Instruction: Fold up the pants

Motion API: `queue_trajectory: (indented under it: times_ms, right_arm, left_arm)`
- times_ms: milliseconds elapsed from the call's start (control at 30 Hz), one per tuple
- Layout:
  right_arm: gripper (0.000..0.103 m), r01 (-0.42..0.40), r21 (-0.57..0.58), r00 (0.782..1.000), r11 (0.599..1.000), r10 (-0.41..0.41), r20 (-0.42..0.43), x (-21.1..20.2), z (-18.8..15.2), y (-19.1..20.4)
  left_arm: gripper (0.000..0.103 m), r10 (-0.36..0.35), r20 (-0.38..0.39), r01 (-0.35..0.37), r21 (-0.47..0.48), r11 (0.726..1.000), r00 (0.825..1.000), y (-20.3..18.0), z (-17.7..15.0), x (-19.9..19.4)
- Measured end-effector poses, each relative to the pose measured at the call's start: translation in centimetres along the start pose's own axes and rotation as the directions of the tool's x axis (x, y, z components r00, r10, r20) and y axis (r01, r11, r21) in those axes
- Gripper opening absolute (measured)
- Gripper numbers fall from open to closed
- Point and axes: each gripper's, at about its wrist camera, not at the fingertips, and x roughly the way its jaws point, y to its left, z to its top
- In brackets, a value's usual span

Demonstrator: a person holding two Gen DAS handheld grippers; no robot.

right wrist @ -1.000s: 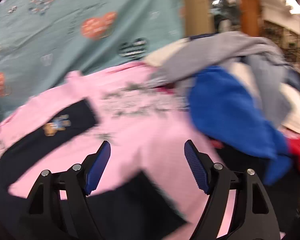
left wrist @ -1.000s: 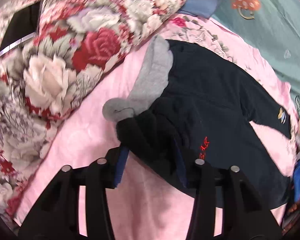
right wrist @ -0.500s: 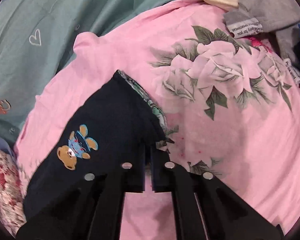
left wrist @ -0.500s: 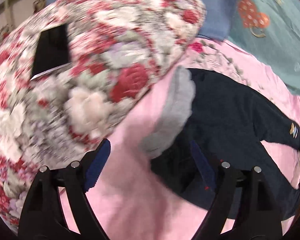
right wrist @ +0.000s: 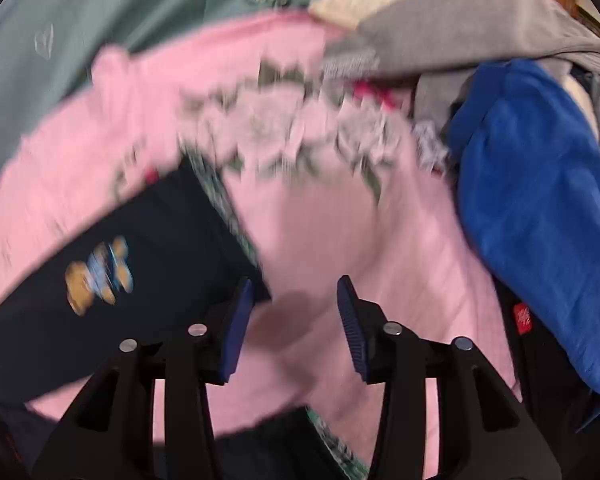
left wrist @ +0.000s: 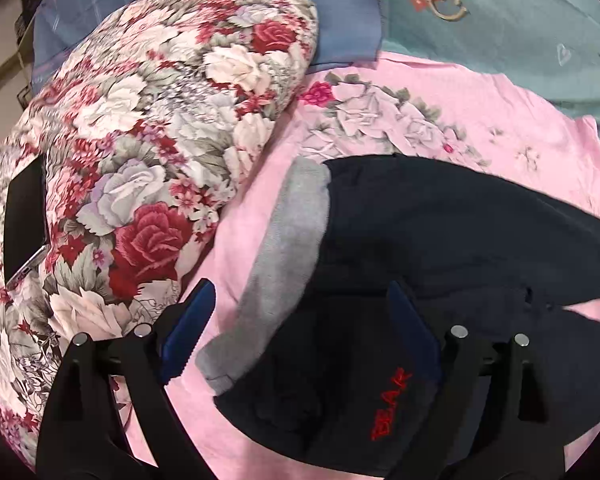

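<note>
Dark navy pants (left wrist: 440, 240) lie spread on a pink floral sheet (left wrist: 460, 112). Their grey waistband (left wrist: 288, 248) is at the left end, and red "BEAR" lettering (left wrist: 390, 408) shows near my left gripper. My left gripper (left wrist: 300, 300) is open and empty, just above the waistband end. In the right wrist view one pant leg (right wrist: 140, 264) with a bear patch (right wrist: 98, 276) and a patterned cuff lies on the sheet (right wrist: 320, 240). My right gripper (right wrist: 294, 292) is open and empty, beside the cuff. This view is blurred.
A rose-patterned quilt (left wrist: 148, 160) is heaped at the left with a dark phone (left wrist: 24, 224) on it. A teal printed cover (left wrist: 500, 20) lies behind. A pile of blue (right wrist: 532, 200) and grey (right wrist: 460, 28) clothes sits at the right of the sheet.
My left gripper let go of the waistband end, which now lies flat, and stays open. My right gripper, shut at the leg cuff half a second ago, has opened and pulled back.
</note>
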Motion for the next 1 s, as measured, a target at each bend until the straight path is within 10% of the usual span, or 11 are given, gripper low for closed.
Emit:
queue_trajectory:
  times_ms: [133, 300, 367, 400, 433, 533, 600, 667, 800, 1000]
  right_arm:
    - [0.053, -0.144, 0.004, 0.981, 0.99, 0.142, 0.134, -0.5, 2.8, 1.9]
    - [0.053, -0.155, -0.056, 0.987, 0.986, 0.157, 0.025, 4.8, 5.9, 5.7]
    - [0.041, -0.146, -0.043, 0.988, 0.988, 0.144, -0.054, 6.9, 6.3, 6.2]
    - [0.005, -0.1, -0.103, 0.995, 0.99, 0.096, -0.038, 7.1, 6.5, 7.0]
    - [0.004, -0.098, -0.14, 0.995, 0.985, 0.095, -0.031, 7.0, 6.5, 7.3]
    - [0.004, -0.097, -0.088, 0.986, 0.991, 0.108, 0.126, 5.0, 6.9, 6.4]
    - [0.007, 0.062, -0.063, 0.982, 0.996, -0.049, 0.181, 5.7, 6.5, 6.2]
    - [0.035, 0.249, -0.131, 0.965, 0.96, -0.234, 0.123, 7.6, 5.7, 6.6]
    - [0.045, 0.366, -0.095, 0.913, 0.926, -0.338, 0.226, 3.0, 4.0, 5.8]
    - [0.061, -0.082, -0.065, 0.982, 0.995, 0.092, 0.164, -3.9, -2.3, 4.7]
  left_arm:
    - [0.091, -0.01, 0.001, 0.01, -0.047, 0.999, 1.0, 1.2, -0.5, -0.5]
    - [0.094, -0.052, 0.03, 0.055, -0.073, 0.996, 0.998, 0.9, -2.5, -1.9]
    - [0.094, -0.072, 0.012, 0.072, -0.038, 0.997, 0.997, 0.1, -3.1, -2.0]
    - [0.094, -0.073, 0.005, 0.073, -0.007, 0.997, 0.997, -0.4, -3.3, -2.0]
    - [0.094, -0.058, 0.01, 0.058, 0.025, 0.998, 0.998, -0.8, -3.2, -2.1]
    - [0.094, -0.018, 0.041, 0.016, 0.038, 0.999, 0.999, -1.3, -2.4, -1.9]
    - [0.094, 0.032, 0.066, -0.034, 0.035, 0.999, 0.997, -1.8, -1.2, -1.0]
    - [0.094, 0.055, 0.078, -0.058, 0.045, 0.997, 0.995, -2.2, 0.1, -0.2]
    - [0.094, 0.048, 0.105, -0.055, 0.059, 0.997, 0.993, -2.0, 2.4, 0.7]
    - [0.094, 0.045, 0.041, -0.045, -0.015, 0.999, 0.998, -1.2, 5.1, 4.7]
